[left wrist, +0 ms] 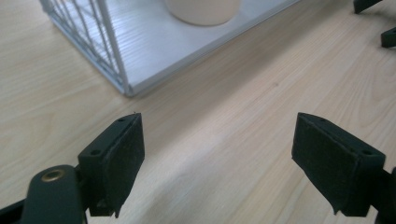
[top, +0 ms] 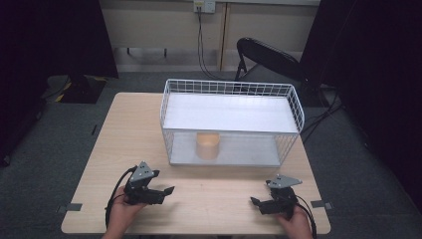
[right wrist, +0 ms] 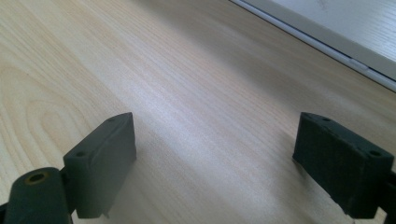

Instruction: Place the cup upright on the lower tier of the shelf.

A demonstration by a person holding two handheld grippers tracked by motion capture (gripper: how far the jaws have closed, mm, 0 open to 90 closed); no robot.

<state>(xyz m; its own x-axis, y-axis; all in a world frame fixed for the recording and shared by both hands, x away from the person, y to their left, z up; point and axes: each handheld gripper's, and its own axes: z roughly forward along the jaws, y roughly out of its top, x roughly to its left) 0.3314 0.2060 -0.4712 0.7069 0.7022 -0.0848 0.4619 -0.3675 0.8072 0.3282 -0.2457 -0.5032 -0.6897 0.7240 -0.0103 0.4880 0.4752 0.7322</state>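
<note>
Left gripper view: left gripper [left wrist: 217,161], black padded jaws spread wide, nothing between them, low over bare wood. Ahead of it, the near corner of a white wire rack [left wrist: 112,60]; on the rack's lower shelf, the base of a cream cup [left wrist: 203,11].

Right gripper view: right gripper [right wrist: 215,163], jaws likewise wide apart and empty, over the tabletop, with the rack's white shelf edge at upper right.

High view: left gripper [top: 166,191] and right gripper [top: 255,201] both near the table's front edge, well apart, tips turned inward. Cup [top: 207,145] stands upright on the lower shelf, left of centre, under the upper shelf and behind the open front.

Handling note (judgement): the cup sits nearer the left gripper. Enter level through the open front, below the upper shelf, jaws kept wide until they straddle the cup's sides; close on the mid-body, then draw straight out without lifting into the shelf above.

Surface: light wood-grain table [top: 124,144], otherwise bare. Room: grey carpet, dark curtains at both sides, black folding chair [top: 266,57] behind the rack, wall socket with cables.
</note>
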